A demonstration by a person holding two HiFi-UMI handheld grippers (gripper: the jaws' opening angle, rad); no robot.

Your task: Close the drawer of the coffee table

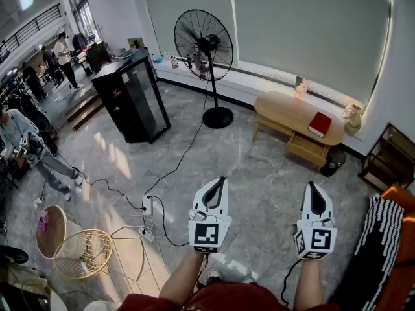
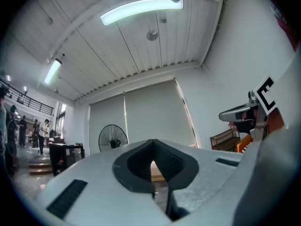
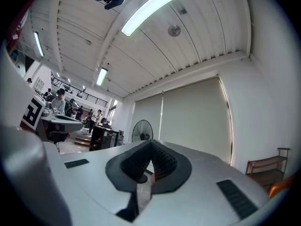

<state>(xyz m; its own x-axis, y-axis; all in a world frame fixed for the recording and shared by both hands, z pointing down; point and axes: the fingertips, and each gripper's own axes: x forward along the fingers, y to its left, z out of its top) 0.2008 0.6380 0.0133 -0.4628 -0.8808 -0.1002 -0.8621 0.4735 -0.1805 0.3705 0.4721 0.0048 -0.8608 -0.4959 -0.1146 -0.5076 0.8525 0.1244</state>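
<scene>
The person's forearms reach out from the bottom edge of the head view, each hand carrying a gripper held about level over the grey tiled floor. The left gripper [image 1: 222,180] has its jaws pressed together with nothing between them. The right gripper [image 1: 312,185], just beside it, is likewise closed and empty, as its own view shows with the dark pads meeting at the tips.

Just to the left of the left gripper, a white power strip [image 1: 147,205] lies on the floor with black cables running from it. A wire basket [image 1: 81,253] stands further left. To the right of the right gripper is a striped cushion [image 1: 376,238].

Well ahead of both grippers, closer to the right one's line, stands the oval wooden coffee table [image 1: 285,109] with a red book [image 1: 320,124] on top. Its drawer [image 1: 310,149] is pulled out toward the grippers, well apart from them. Ahead of the left gripper stands a pedestal fan [image 1: 203,44], with a black cabinet [image 1: 133,96] further left.
</scene>
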